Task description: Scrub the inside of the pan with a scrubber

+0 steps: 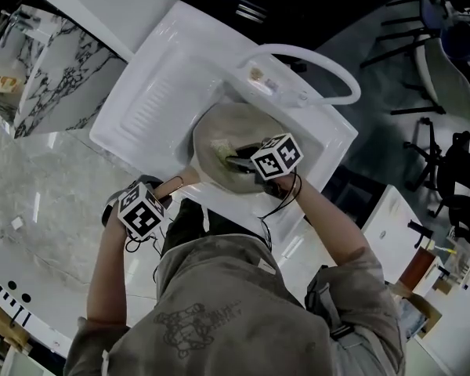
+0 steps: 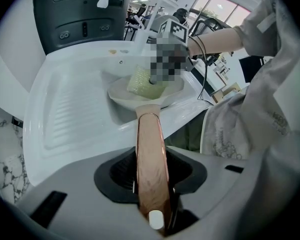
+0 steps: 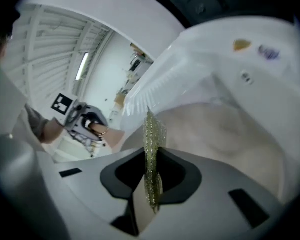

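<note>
The white sink holds the pale pan. The left claw clamps the pan's copper handle; the right claw, over the pan's inside, pinches the thin yellow-green scrubber edge-on between its jaws.

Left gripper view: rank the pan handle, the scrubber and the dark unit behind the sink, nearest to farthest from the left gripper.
1. pan handle: clamped in the left gripper, bottom centre.
2. scrubber: inside the pan, mid-frame.
3. dark unit: behind the sink, top left.
</note>
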The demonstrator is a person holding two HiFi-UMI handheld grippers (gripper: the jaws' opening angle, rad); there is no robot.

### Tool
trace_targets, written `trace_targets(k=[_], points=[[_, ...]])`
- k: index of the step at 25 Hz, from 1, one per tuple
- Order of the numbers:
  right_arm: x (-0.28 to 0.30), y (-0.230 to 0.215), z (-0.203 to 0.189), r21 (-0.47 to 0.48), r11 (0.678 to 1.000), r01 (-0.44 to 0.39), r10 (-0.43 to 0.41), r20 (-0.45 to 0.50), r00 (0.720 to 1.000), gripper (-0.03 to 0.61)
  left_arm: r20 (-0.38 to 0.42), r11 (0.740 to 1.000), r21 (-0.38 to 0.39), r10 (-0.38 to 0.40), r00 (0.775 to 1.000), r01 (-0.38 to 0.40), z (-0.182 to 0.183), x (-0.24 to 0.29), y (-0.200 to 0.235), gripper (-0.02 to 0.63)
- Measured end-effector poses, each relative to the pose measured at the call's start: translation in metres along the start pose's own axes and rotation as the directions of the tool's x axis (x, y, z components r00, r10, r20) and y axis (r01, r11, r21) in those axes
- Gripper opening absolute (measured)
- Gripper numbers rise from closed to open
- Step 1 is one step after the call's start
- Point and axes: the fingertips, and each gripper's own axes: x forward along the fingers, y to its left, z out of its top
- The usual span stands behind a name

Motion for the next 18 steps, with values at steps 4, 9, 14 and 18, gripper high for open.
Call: trace_targets(k=[4, 9, 14, 18], points=[[-0.049, -0.073, 0.040, -0.080, 0.835, 0.544, -0.513, 0.247, 0.822, 0.072, 0.010, 1.000, -0.007, 0.001, 1.000, -0.001, 0.001, 0.000, 0.000, 0.152], [-0.050, -0.117, 0.052, -0.214, 0.621, 0.754, -0.720, 0.223, 0.657, 0.072, 0.012, 1.000, -0.006, 0.002, 1.000, -0.002, 0.001, 0.001, -0.001, 0.150], [-0.014, -0.146, 0.042, -0.380, 0.501, 0.777, -0.803, 0.131, 0.582, 0.072, 0.018, 1.000, 0.004, 0.004, 1.000, -0.004, 0.002, 0.001, 0.000, 0.150], [0.015, -0.151, 0.034, -0.385, 0.551, 0.741, -0.781, 0.076, 0.620, 0.077, 0.014, 1.000, 0.006, -0.003, 1.000, 0.003, 0.001, 0.002, 0.001, 0.149]])
